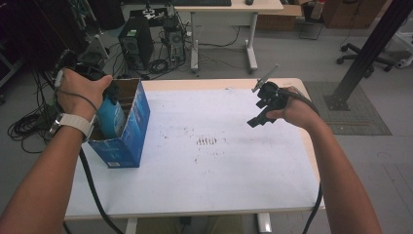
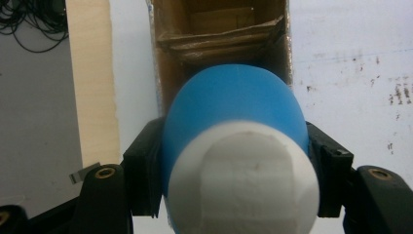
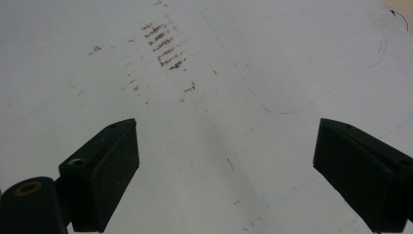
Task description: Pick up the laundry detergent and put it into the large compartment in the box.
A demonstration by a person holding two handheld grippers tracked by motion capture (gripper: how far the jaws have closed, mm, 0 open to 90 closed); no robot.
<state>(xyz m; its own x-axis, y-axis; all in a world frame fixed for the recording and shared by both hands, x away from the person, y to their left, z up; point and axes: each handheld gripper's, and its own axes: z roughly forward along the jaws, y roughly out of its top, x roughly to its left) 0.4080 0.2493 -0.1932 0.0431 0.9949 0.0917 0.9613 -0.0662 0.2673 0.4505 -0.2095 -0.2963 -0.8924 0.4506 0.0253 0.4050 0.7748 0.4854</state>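
Observation:
A blue bottle [image 2: 234, 102] with a white end [image 2: 242, 180] sits clamped between the jaws of my left gripper [image 2: 234, 170]. In the high view the blue bottle [image 1: 111, 114] is partly inside the open top of a blue cardboard box [image 1: 130, 131] at the table's left side, under my left gripper [image 1: 104, 87]. The box's brown inside [image 2: 219, 34] lies just past the bottle. Over the right part of the table my right gripper [image 1: 259, 113] hangs open, and in its own view the right gripper [image 3: 224, 170] has nothing but the white tabletop between its jaws.
The white tabletop [image 1: 219, 156] carries brown scuff marks [image 1: 207, 141] near its middle. Behind the table are a computer tower [image 1: 136, 44], tangled cables on the floor, and a desk [image 1: 229, 9]. A black post [image 1: 365, 53] rises at the right.

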